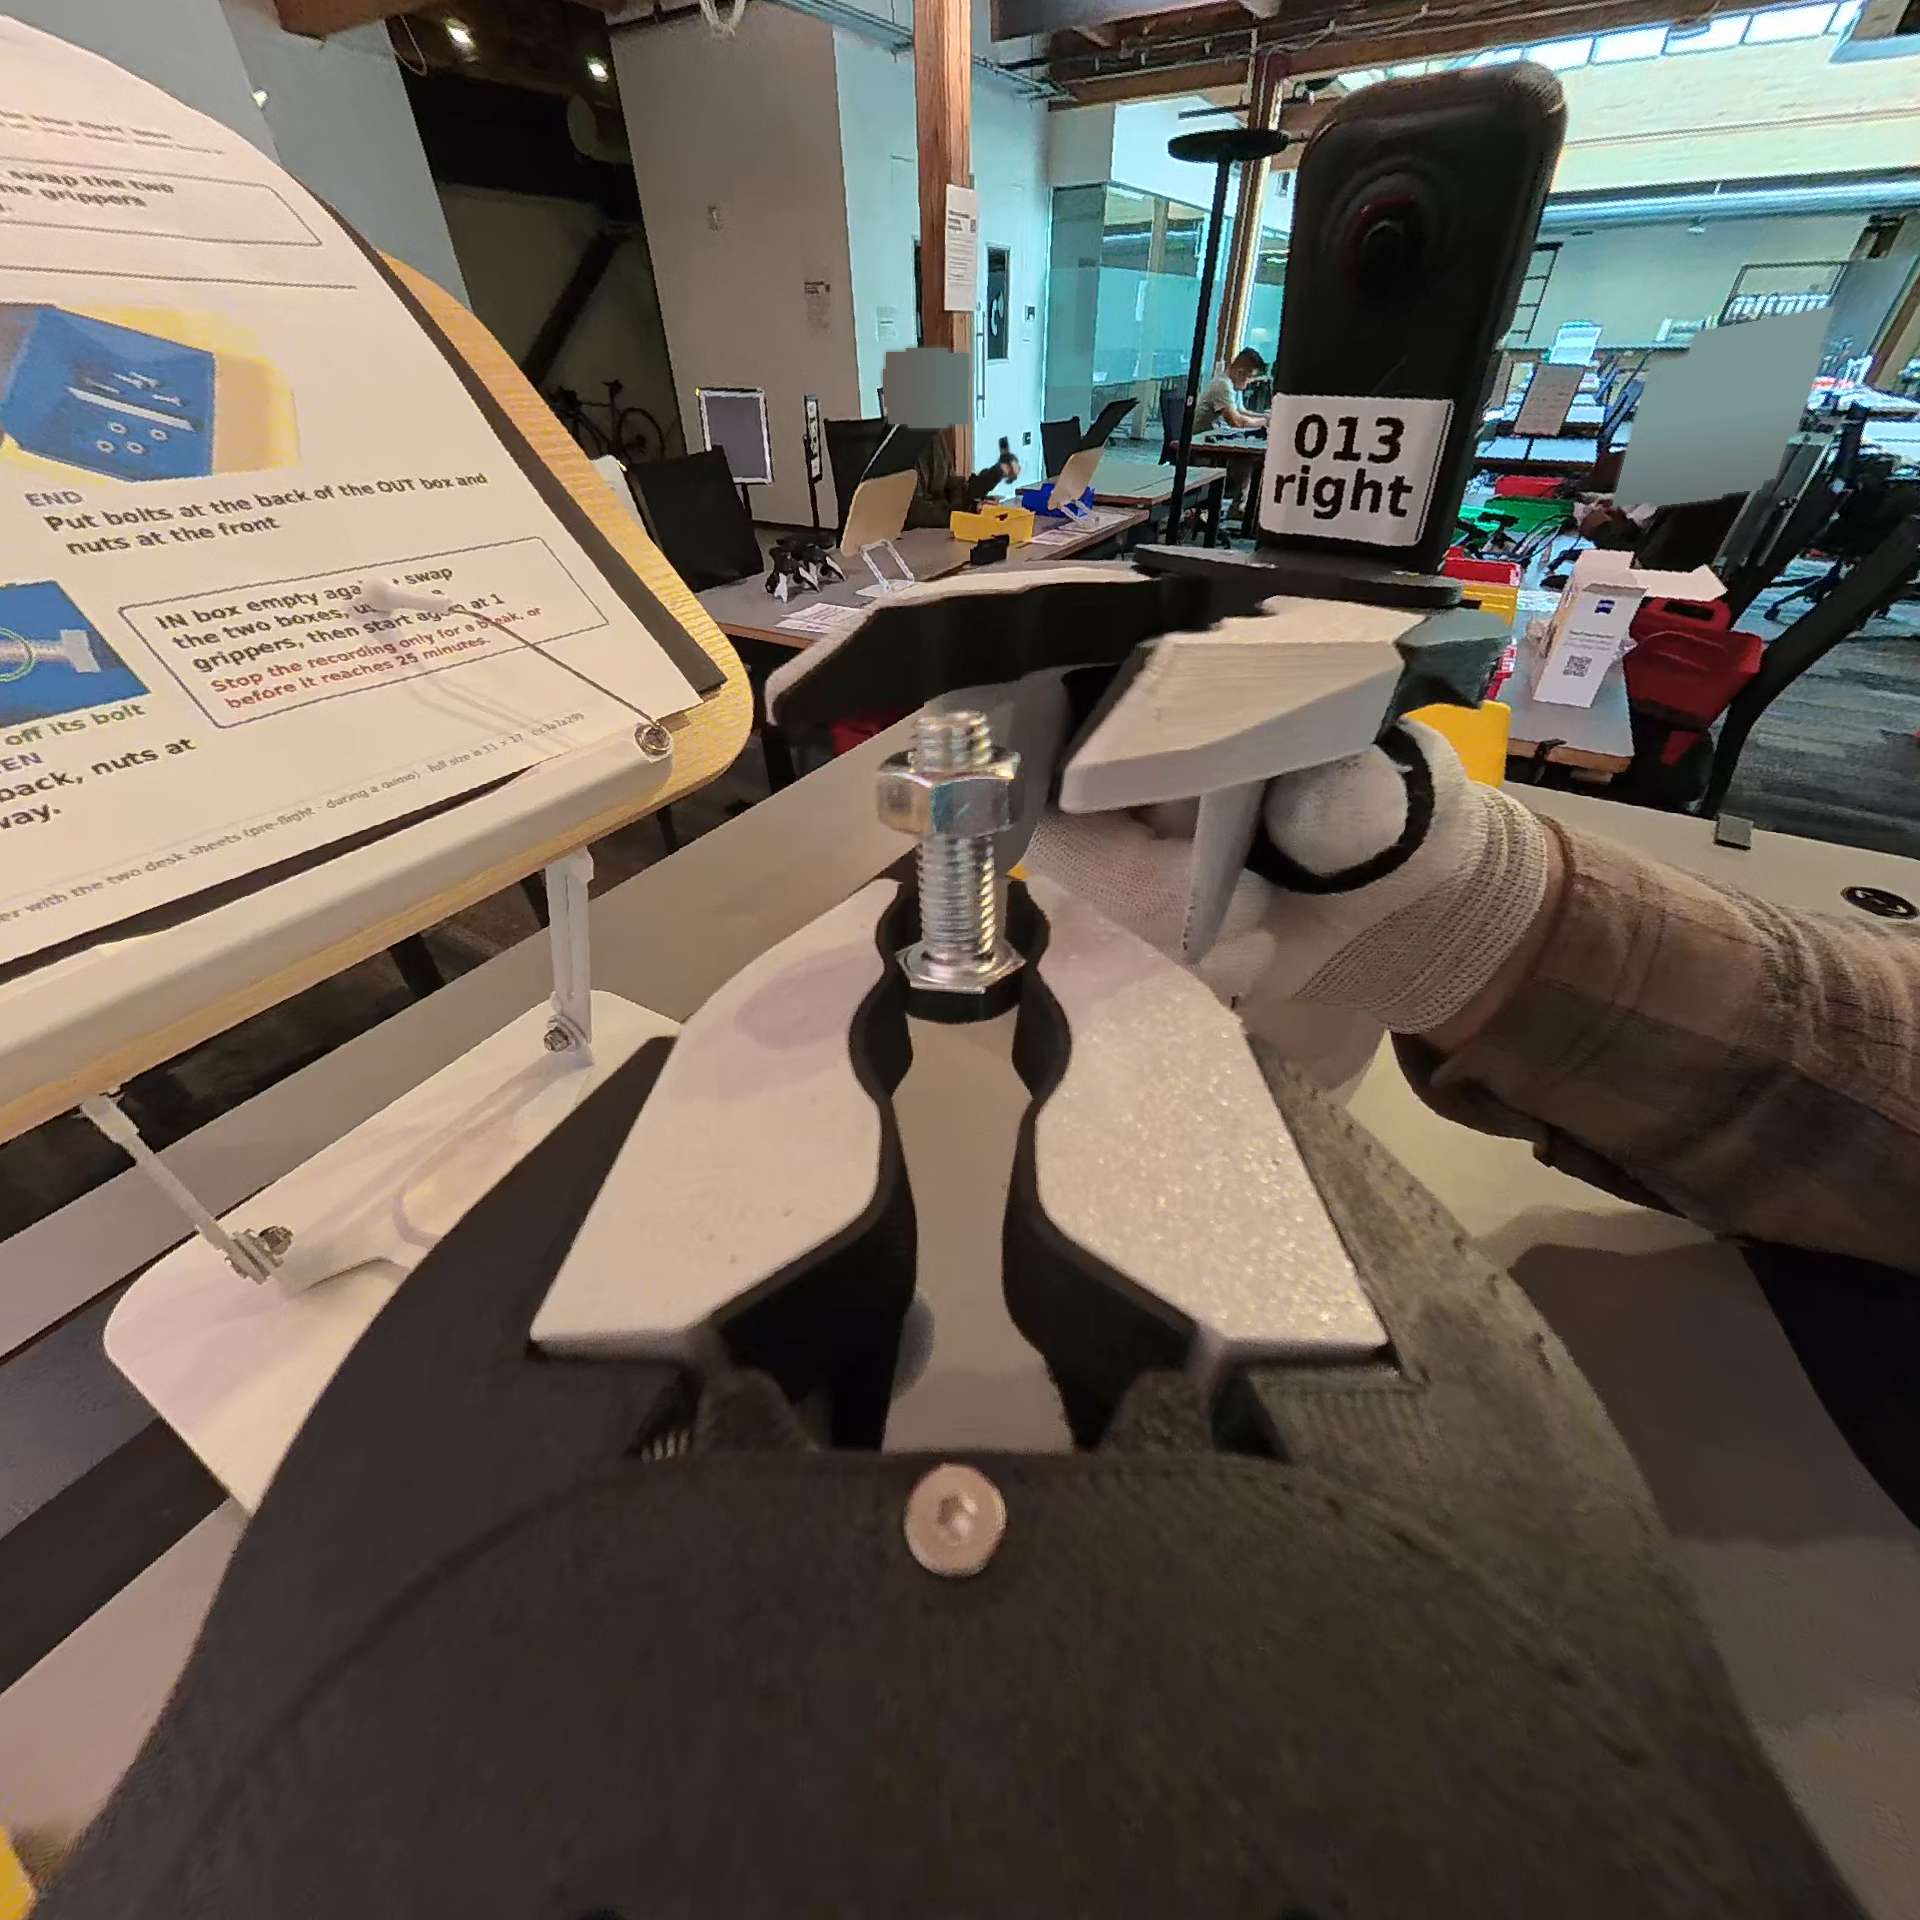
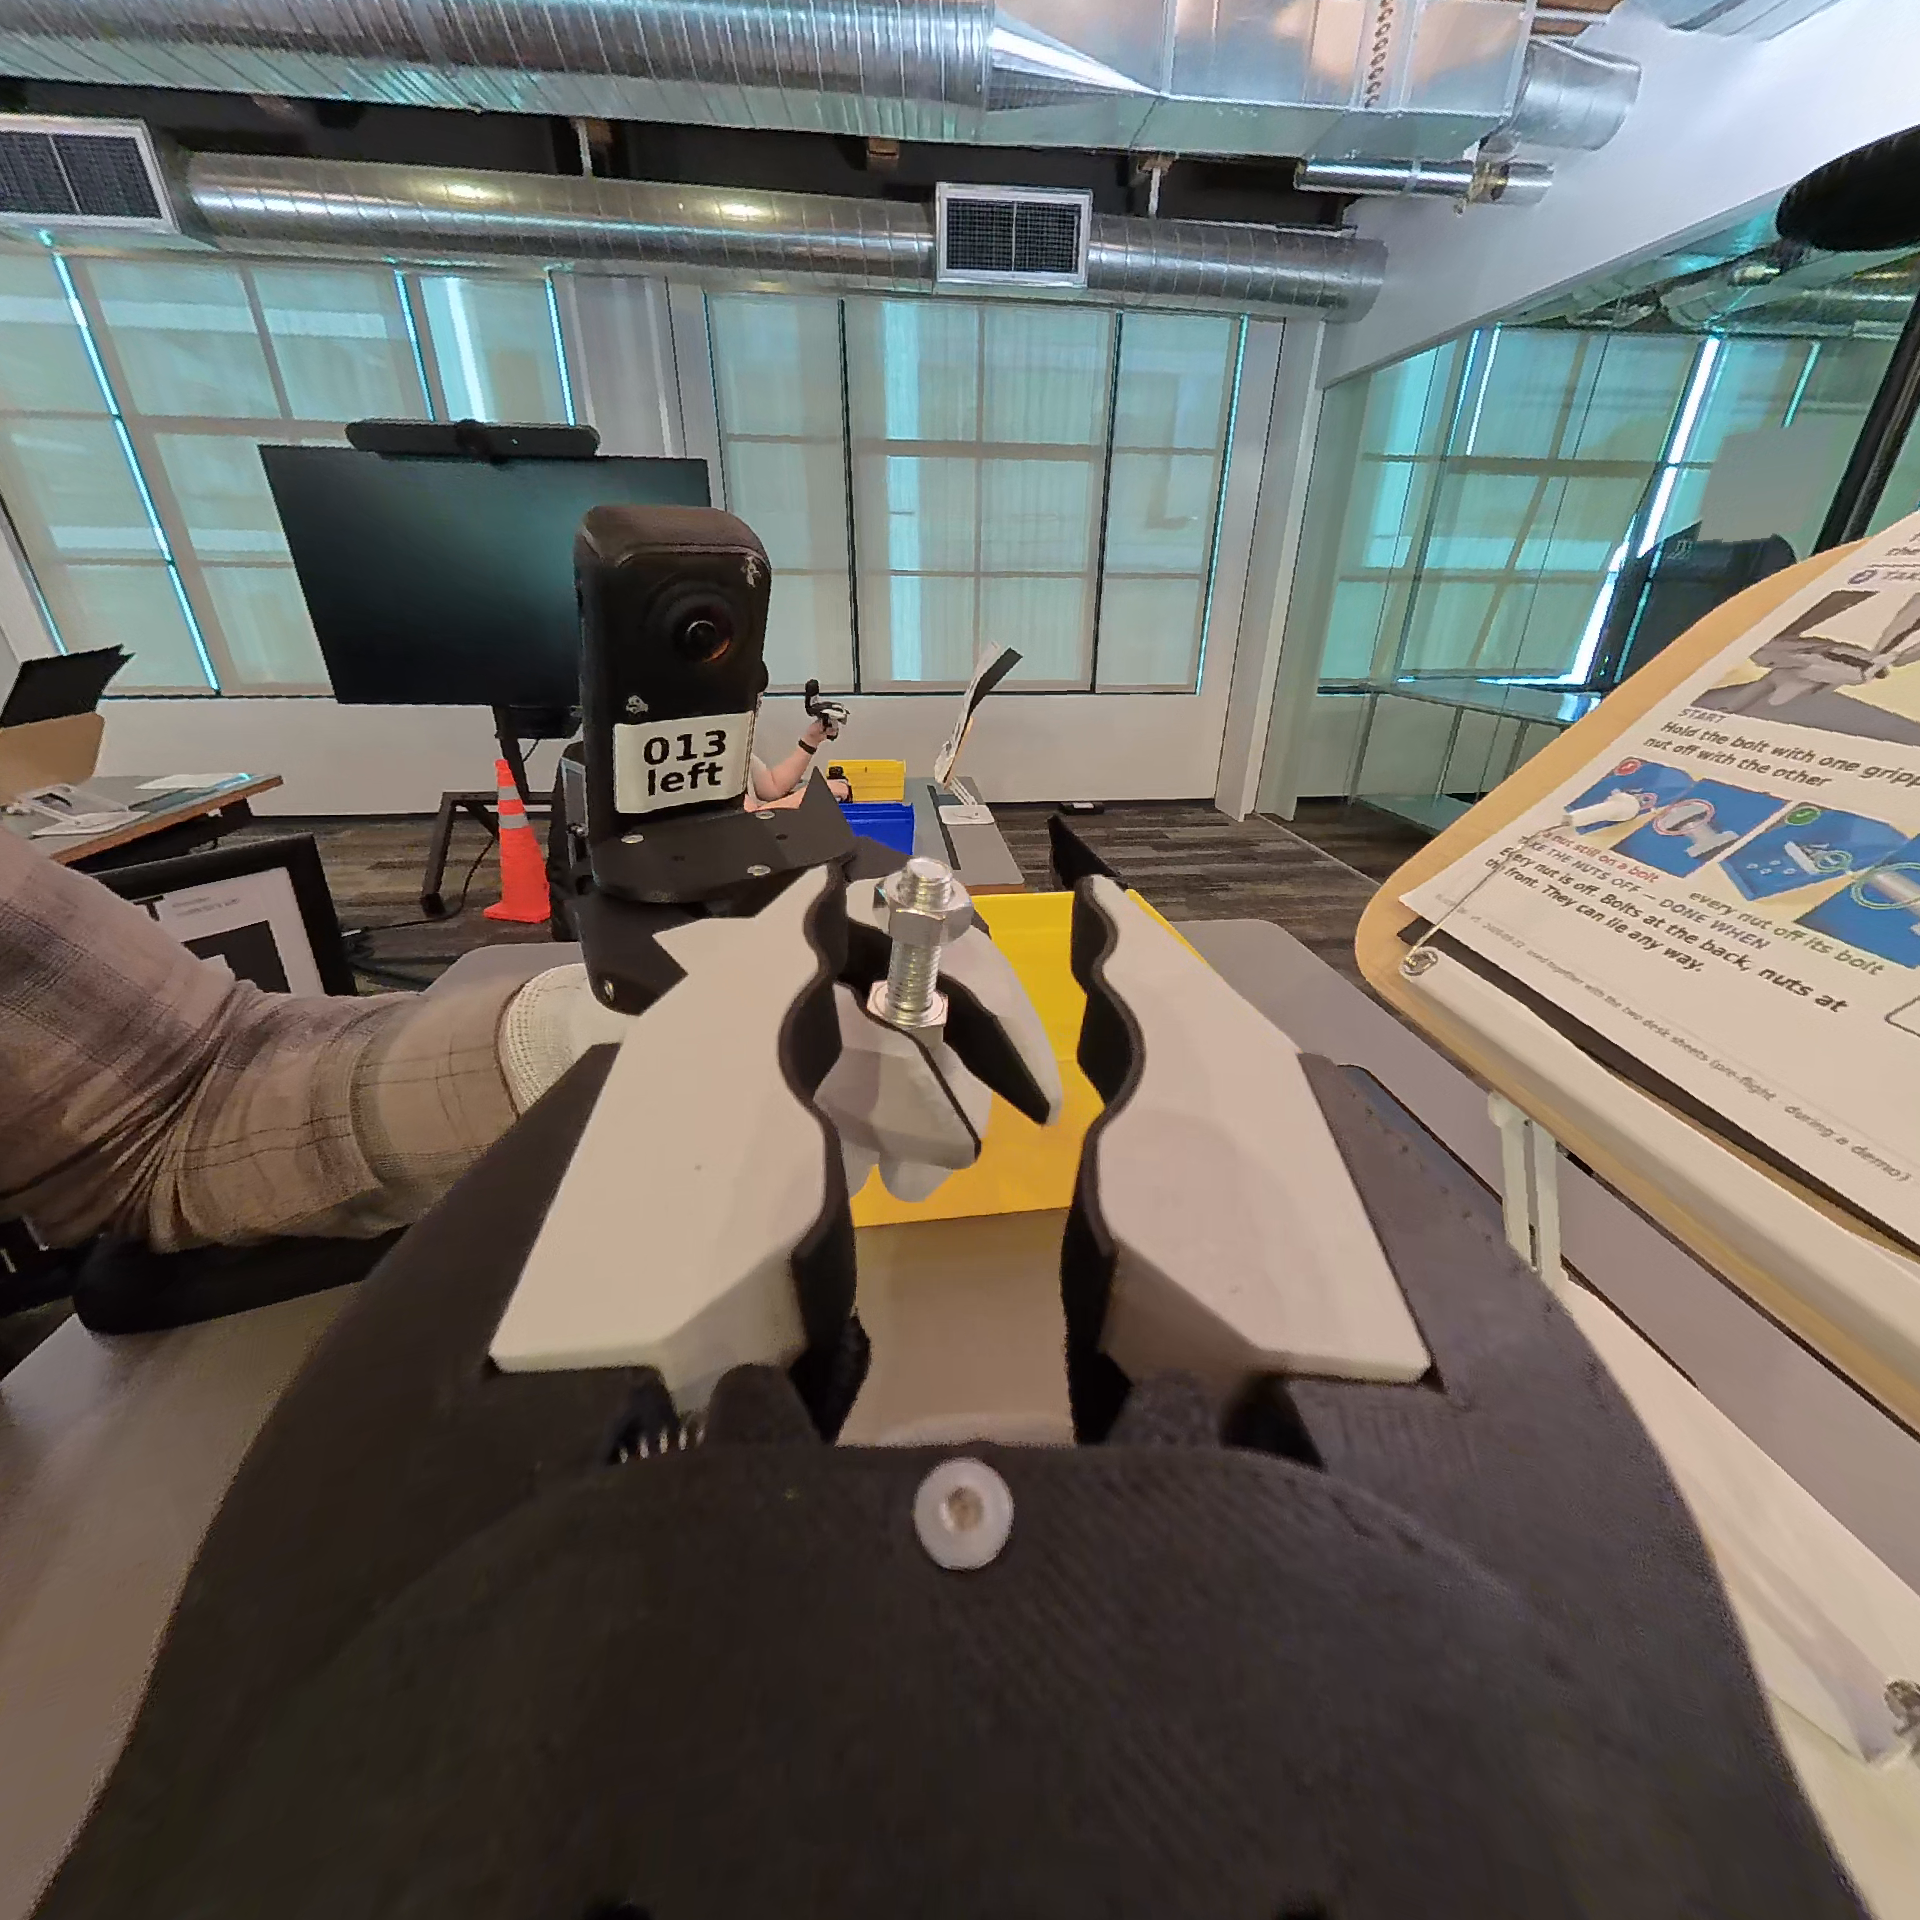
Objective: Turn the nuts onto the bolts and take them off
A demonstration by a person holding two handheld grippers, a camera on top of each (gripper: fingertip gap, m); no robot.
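A silver bolt (image 1: 954,894) stands upright, thread end up. My left gripper (image 1: 961,940) is shut on its hex head. A silver hex nut (image 1: 948,798) sits on the thread near the top end. In the right wrist view the bolt (image 2: 909,971) and nut (image 2: 922,916) lie between the tips of my right gripper (image 2: 951,914), which is open, with a gap to the nut on each side. The left gripper (image 2: 935,1060) shows there below the bolt. The right gripper (image 1: 997,707) shows in the left wrist view, at nut height, held by a gloved hand (image 1: 1351,883).
A tilted wooden stand with an instruction sheet (image 1: 312,520) rises close on the left of the bolt; it is at the right in the right wrist view (image 2: 1662,935). A yellow bin (image 2: 1029,935) sits on the grey table (image 2: 1247,956) behind the grippers. The gap from one gripper's tips to the other's is roughly 5 cm.
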